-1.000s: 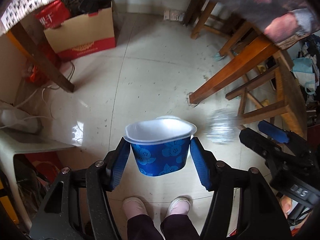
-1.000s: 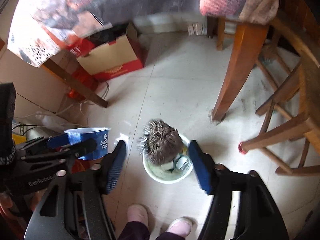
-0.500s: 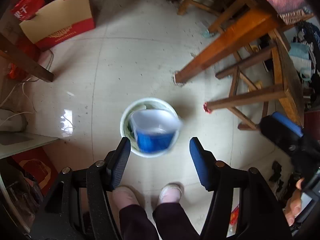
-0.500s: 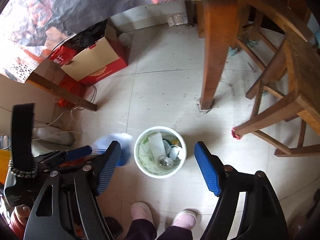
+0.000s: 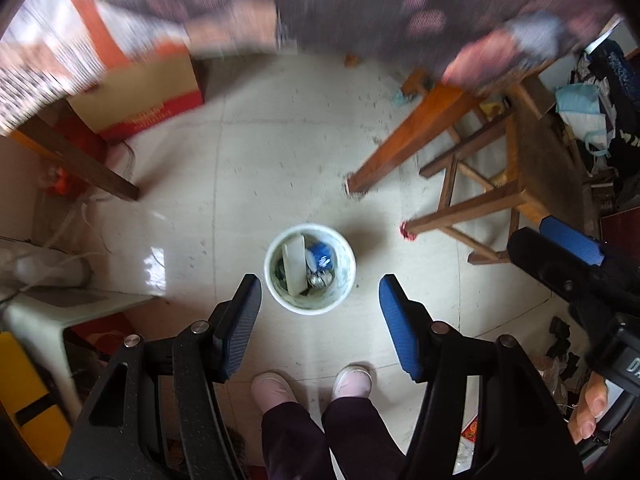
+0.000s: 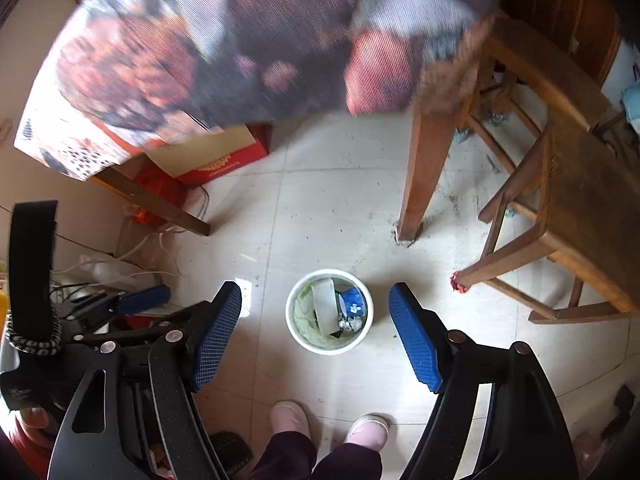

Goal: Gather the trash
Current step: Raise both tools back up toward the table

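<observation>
A white round bin (image 5: 347, 288) stands on the tiled floor; it also shows in the right wrist view (image 6: 294, 330). Inside lie a blue cup (image 5: 322, 255) (image 6: 353, 302), a white flat piece (image 5: 293, 265) (image 6: 325, 309) and a crumpled foil ball (image 5: 319, 279) (image 6: 349, 323). My left gripper (image 5: 320, 294) is open and empty, held high above the bin. My right gripper (image 6: 315, 302) is open and empty too, also above the bin. Each gripper shows at the edge of the other's view.
A wooden table leg (image 6: 424, 176) and a wooden stool (image 6: 576, 216) stand to the right of the bin. A cardboard box (image 5: 140, 96) sits under the cloth-covered table at back left. Cables and a white stool (image 5: 52, 304) lie to the left. My feet (image 5: 312, 384) are just before the bin.
The blue cup left my left gripper and dropped into the bin. The foil ball from the right gripper fell in too. Both grippers have risen and stand open.
</observation>
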`<state>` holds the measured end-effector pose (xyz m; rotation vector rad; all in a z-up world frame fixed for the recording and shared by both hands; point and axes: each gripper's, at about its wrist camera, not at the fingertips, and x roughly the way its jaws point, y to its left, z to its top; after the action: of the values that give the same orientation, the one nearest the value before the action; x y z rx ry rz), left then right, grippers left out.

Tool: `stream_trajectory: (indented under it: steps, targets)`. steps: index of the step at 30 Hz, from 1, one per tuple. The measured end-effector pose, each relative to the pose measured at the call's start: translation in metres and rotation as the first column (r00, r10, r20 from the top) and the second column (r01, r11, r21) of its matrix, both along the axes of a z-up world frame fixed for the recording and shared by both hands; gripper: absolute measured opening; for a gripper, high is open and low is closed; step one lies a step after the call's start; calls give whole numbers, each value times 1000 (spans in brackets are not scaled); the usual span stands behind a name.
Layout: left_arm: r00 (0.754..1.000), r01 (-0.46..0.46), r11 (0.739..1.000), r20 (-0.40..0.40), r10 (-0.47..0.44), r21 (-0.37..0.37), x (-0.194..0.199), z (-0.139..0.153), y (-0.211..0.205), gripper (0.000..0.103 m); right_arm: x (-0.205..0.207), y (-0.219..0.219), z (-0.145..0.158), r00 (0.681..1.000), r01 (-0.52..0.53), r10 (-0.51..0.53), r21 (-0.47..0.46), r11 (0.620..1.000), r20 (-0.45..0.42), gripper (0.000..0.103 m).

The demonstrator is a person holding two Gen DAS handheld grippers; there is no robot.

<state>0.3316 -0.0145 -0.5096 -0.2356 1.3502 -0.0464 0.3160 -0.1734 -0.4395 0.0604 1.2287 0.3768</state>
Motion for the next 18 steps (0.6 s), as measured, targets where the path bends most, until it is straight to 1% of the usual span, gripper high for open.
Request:
stream_trajectory:
  steps: [1,4,5,8,9,13,18]
  targets:
    - [1000,-6,1000,15,6,2,-2,15,3,60,0,1,10,1000,-1,1,2,1000,9,73]
    - [997,-28,1000,66,28,-3,-7,66,15,60,-3,6,53,999,-3,3,8,1000,52,73]
    - [995,-35,999,90,35,-3,-9,87,20,60,-5,8,67,998,-4,3,9,1000,65,73]
    - [988,-50,999,149,49,2,-15,136,29,60,-10,14,111,994,-7,5,18,1000,107,73]
    - [983,-55,998,176,54,3,-18,157,32,60,-14,17,129,992,-8,5,23,1000,128,73]
    - [961,-66,998,271,59,16,-32,226,46,60,-26,28,186,980,-13,6,30,999,198,73]
    - [925,-64,997,377,46,37,-53,302,61,60,-45,42,254,958,-12,8,14,1000,287,73]
